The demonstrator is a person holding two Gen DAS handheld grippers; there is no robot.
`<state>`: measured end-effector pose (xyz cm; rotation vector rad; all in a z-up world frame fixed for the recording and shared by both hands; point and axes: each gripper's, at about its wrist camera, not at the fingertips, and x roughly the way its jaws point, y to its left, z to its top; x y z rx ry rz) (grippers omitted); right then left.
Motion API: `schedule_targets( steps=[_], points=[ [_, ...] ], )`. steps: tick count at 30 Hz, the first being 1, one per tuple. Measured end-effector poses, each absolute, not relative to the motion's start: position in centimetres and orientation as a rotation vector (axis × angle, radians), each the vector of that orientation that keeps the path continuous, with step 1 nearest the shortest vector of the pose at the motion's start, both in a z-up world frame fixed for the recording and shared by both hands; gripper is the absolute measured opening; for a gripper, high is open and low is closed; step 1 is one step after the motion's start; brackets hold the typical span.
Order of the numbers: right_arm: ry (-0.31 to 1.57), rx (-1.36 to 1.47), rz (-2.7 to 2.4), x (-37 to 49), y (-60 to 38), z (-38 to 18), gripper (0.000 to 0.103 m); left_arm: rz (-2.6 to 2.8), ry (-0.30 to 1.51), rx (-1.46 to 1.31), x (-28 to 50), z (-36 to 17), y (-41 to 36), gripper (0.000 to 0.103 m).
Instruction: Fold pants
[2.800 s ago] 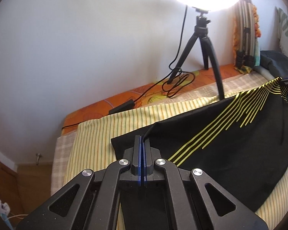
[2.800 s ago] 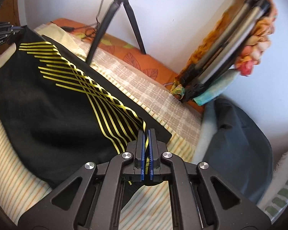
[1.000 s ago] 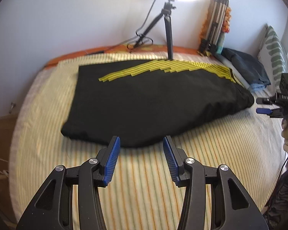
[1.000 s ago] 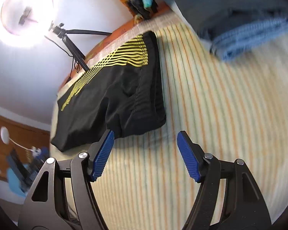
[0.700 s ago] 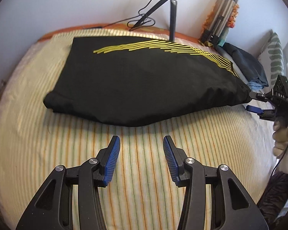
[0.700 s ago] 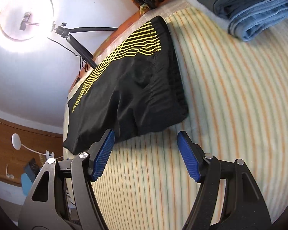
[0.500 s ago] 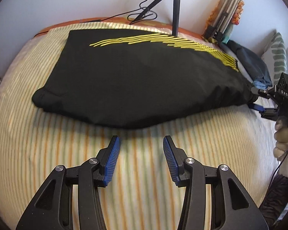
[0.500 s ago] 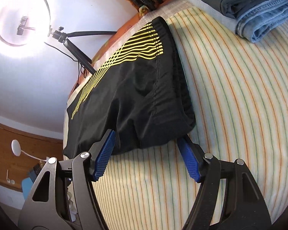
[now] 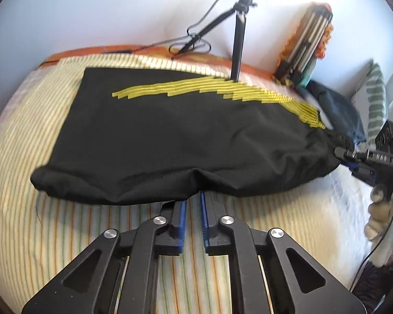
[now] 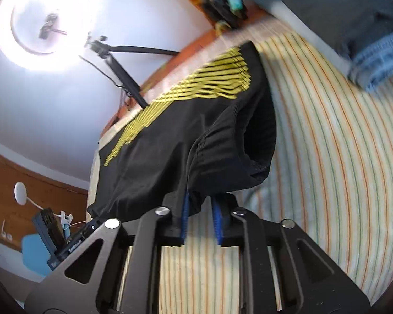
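A: Both grippers, left point(image 9: 194, 196) and right point(image 10: 200, 201), had just closed on the black pants' point(image 9: 170, 136) near edge on the striped bedsheet point(image 9: 65, 230).
B: A thin pinch might have slipped, spoiling the fold.

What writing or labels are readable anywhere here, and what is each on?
"DAS": white letters on the right gripper's body.
Left gripper's white print, right wrist view: too blurred to read.
Pants, striped sheet: no text.
Both grippers' jaws have just been closing, pants fabric between them.
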<state>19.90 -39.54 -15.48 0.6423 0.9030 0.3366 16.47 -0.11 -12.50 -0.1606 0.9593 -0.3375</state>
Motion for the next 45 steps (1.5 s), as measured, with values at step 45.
schedule_targets(
  steps=[45],
  points=[
    [0.938, 0.706, 0.319, 19.9, -41.0, -16.3, 0.012, -0.599, 0.992, 0.343, 14.5, -12.5, -10.2, 0.005]
  ],
)
